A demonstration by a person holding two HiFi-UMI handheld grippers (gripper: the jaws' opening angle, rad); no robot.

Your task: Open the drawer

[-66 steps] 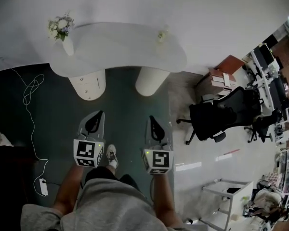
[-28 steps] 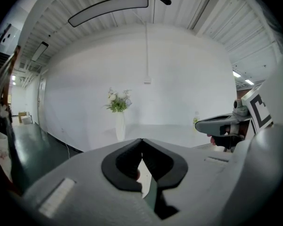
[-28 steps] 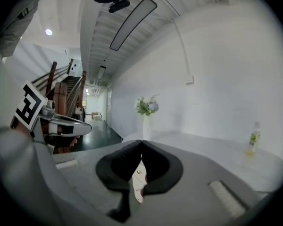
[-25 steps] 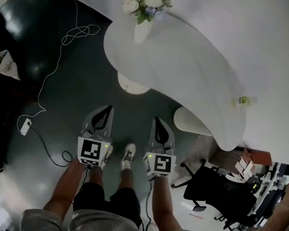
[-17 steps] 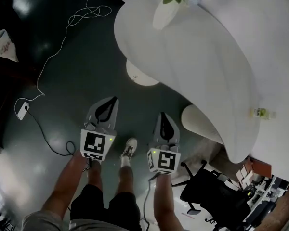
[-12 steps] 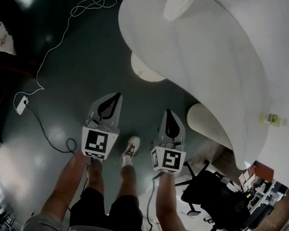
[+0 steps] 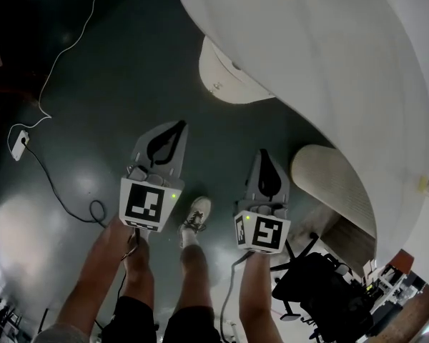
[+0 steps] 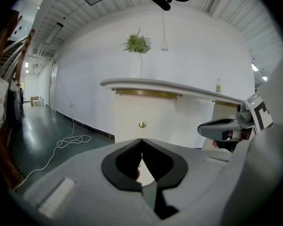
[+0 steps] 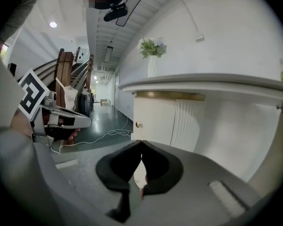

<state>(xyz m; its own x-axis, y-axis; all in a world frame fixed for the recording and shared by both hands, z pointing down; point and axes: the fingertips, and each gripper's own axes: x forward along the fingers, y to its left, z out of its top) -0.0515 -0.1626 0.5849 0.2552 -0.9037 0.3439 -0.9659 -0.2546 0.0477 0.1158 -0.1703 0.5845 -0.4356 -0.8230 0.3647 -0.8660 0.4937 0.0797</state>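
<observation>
A white cabinet (image 7: pixel 229 73) stands under the curved white table (image 7: pixel 329 56); its drawer front (image 8: pixel 127 117) carries a small brass knob (image 8: pixel 142 125), also seen as the knob (image 9: pixel 138 125) in the right gripper view. My left gripper (image 7: pixel 178 123) and right gripper (image 7: pixel 264 151) are held side by side above the dark floor, short of the cabinet and pointing toward it. In both gripper views the jaws meet at their tips with nothing between them: left gripper (image 8: pixel 141 139), right gripper (image 9: pixel 141 141). Each gripper sees the other beside it.
A ribbed white pedestal (image 7: pixel 332 184) holds up the table to the right of the cabinet. A white cable (image 7: pixel 53 66) and power strip (image 7: pixel 17 143) lie on the floor at left. A black office chair (image 7: pixel 322 291) stands behind at right. A vase of flowers (image 8: pixel 137 44) tops the table.
Both grippers have sunk together toward the floor. In the head view the table has slid up and right and grown larger, and the flower vase has left the picture. Both jaws stay shut.
</observation>
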